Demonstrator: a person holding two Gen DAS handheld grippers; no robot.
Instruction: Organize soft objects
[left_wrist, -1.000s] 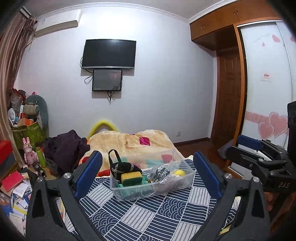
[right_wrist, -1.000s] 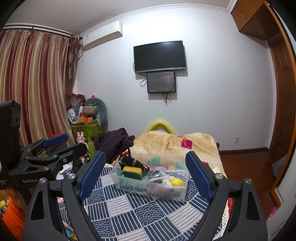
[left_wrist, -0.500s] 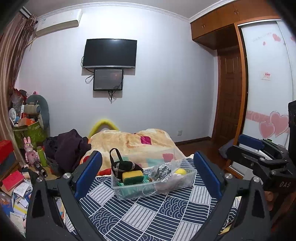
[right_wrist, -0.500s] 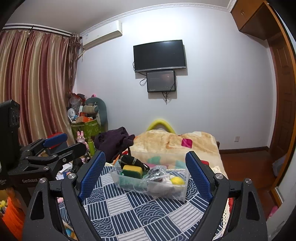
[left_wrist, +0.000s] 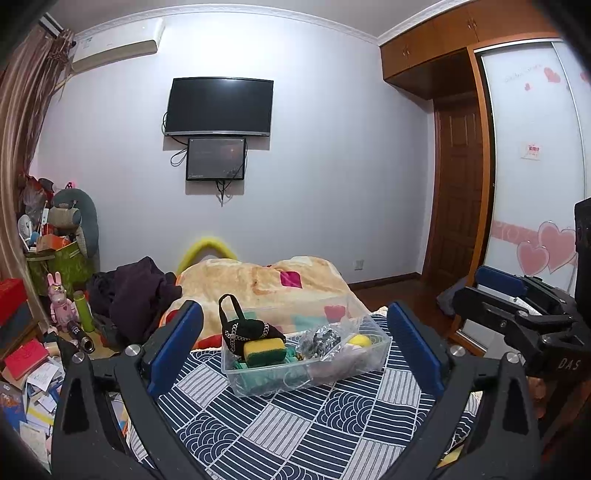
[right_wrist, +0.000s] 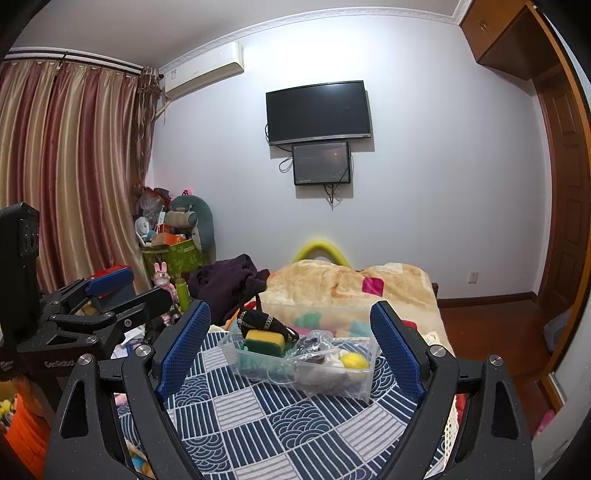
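A clear plastic bin (left_wrist: 364, 363) stands on the navy patterned cloth (left_wrist: 306, 424). It holds a yellow-green sponge (left_wrist: 265, 351), a black chained purse (left_wrist: 247, 328), a crinkled plastic bag (left_wrist: 323, 341) and a yellow ball (left_wrist: 360, 340). My left gripper (left_wrist: 295, 347) is open and empty, held above the cloth in front of the bin. My right gripper (right_wrist: 291, 345) is open and empty, facing the same bin (right_wrist: 343, 384) with the sponge (right_wrist: 265, 342) and ball (right_wrist: 353, 360). Each gripper also shows in the other's view, the right one (left_wrist: 517, 306) and the left one (right_wrist: 107, 299).
A beige blanket (left_wrist: 258, 280) and dark clothes (left_wrist: 136, 295) lie behind the bin. Clutter, books and a pink rabbit toy (left_wrist: 59, 299) sit on the floor at left. A wardrobe (left_wrist: 532, 177) and door (left_wrist: 458, 192) stand at right; curtains (right_wrist: 66, 177) hang at left.
Both grippers stay open. The views have shifted only slightly; the bin sits a little lower in the left wrist view.
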